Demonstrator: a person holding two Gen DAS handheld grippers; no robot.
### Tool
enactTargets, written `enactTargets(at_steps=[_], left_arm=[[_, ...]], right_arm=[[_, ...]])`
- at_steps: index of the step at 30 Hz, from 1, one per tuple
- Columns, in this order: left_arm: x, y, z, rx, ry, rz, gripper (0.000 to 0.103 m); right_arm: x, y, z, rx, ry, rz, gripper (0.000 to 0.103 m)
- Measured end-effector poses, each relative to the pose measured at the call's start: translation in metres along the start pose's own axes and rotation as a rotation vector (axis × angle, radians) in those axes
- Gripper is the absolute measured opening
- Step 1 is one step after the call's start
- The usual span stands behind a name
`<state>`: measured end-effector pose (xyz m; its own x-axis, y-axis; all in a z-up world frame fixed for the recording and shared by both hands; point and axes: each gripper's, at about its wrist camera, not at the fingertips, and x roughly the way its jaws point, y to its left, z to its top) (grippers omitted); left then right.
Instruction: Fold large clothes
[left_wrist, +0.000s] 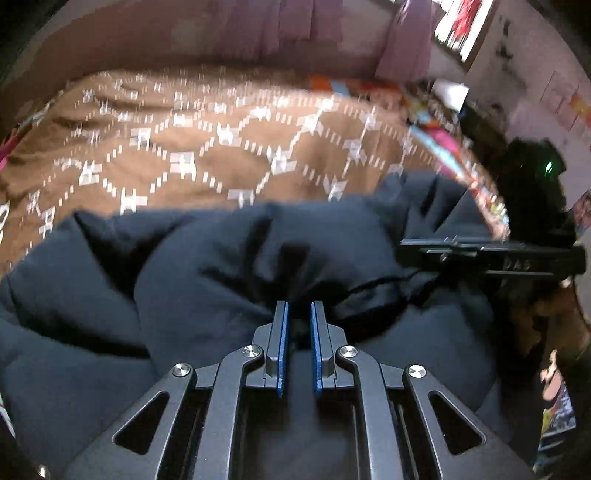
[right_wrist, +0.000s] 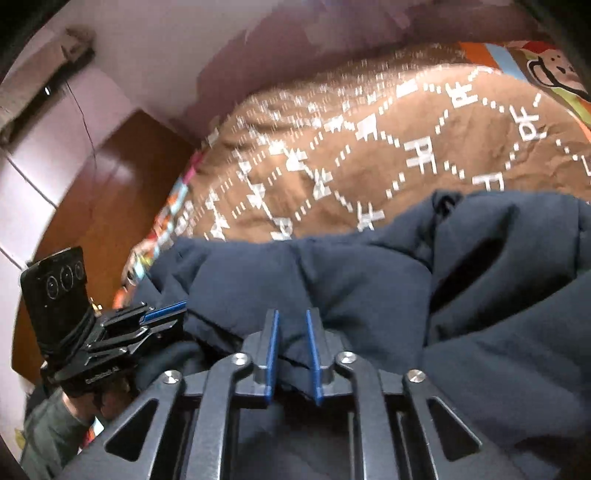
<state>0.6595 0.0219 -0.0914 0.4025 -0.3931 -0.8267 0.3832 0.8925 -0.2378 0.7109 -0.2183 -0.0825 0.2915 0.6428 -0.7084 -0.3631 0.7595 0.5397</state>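
Note:
A dark navy padded jacket (left_wrist: 207, 266) lies bunched on a brown bedspread with a white pattern (left_wrist: 192, 155). My left gripper (left_wrist: 298, 306) is shut on a fold of the jacket, its blue pads pinching the fabric. The right gripper shows from the side at the right of the left wrist view (left_wrist: 491, 254). In the right wrist view the jacket (right_wrist: 369, 280) fills the lower half. My right gripper (right_wrist: 291, 314) is shut on a jacket fold between its blue pads. The left gripper (right_wrist: 166, 310) shows at the left, gripping the jacket's edge.
The brown bedspread (right_wrist: 369, 147) stretches beyond the jacket. A colourful cartoon sheet (right_wrist: 546, 66) shows at the bed's edge. A wooden door or cabinet (right_wrist: 110, 192) and pink walls (right_wrist: 147, 44) lie to the left. A window (left_wrist: 465, 26) is at the upper right.

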Motion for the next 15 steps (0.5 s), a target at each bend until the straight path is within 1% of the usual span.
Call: enactTargets(at_steps=[2,5,7,9,10,12,15], left_arm=[[0.01,0.001,-0.005,-0.011,0.052,0.027,0.003],[0.017,0.007,-0.01,-0.039,0.091,0.047,0.002],[0.021,0.01,-0.013,-0.057,0.109,0.054,0.003],[0.029,0.011,-0.015,-0.057,0.128,0.071,0.003],[0.033,0.01,-0.016,-0.048,0.137,0.09,0.003],[0.033,0.006,-0.014,-0.029,0.135,0.114,0.003],[0.028,0.004,-0.017,-0.019,0.11,0.117,0.003]], right_arm=[[0.01,0.0,-0.003,-0.021,0.05,-0.025,0.01],[0.023,0.001,-0.006,-0.052,0.122,-0.067,0.008],[0.03,0.004,-0.01,-0.093,0.167,-0.11,0.006],[0.036,0.002,-0.013,-0.114,0.186,-0.132,0.003],[0.04,-0.001,-0.015,-0.109,0.196,-0.146,0.001],[0.049,-0.006,-0.017,-0.091,0.203,-0.172,0.0],[0.047,-0.002,-0.022,-0.118,0.172,-0.196,0.0]])
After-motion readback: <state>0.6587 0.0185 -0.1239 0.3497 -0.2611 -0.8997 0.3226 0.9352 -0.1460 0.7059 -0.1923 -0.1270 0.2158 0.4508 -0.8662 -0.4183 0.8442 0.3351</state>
